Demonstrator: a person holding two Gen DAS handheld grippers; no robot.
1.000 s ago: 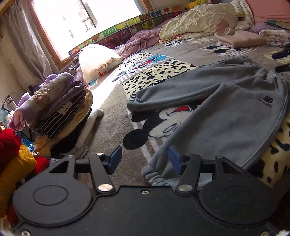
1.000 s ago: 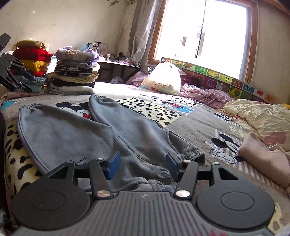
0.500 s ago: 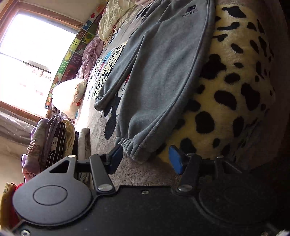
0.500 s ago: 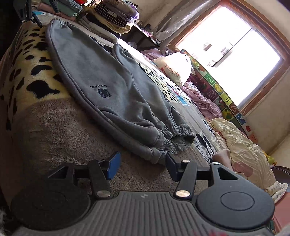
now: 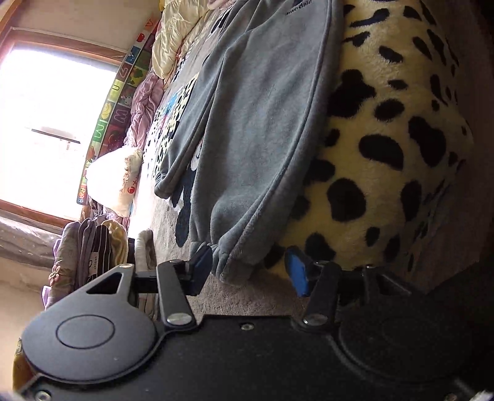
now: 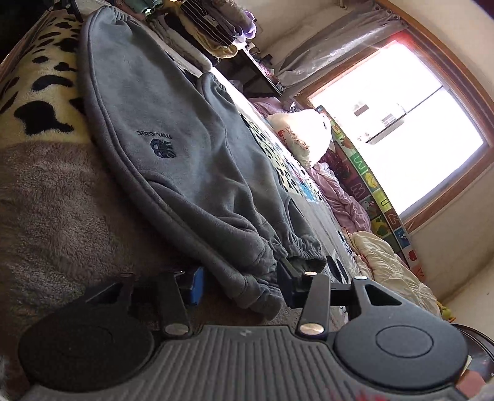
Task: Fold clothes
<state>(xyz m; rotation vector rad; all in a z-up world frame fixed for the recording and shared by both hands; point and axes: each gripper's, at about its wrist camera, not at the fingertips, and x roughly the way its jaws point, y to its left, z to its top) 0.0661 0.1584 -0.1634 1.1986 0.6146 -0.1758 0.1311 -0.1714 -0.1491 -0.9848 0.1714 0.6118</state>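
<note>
Left wrist view: grey trousers [image 5: 259, 129] lie flat on a spotted blanket [image 5: 389, 160]. The left gripper [image 5: 248, 271] sits at one leg cuff [image 5: 228, 265], jaws spread either side of it, not pinching.

Right wrist view: the right gripper [image 6: 239, 285] is at the trousers' [image 6: 173, 148] waistband [image 6: 265, 296], jaws spread around the bunched edge. Folded clothes [image 6: 213, 27] are stacked beyond.

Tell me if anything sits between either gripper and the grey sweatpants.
Nothing visible does. The left gripper is open around an ankle cuff of the grey sweatpants; the right gripper is open around the waistband corner.
</note>
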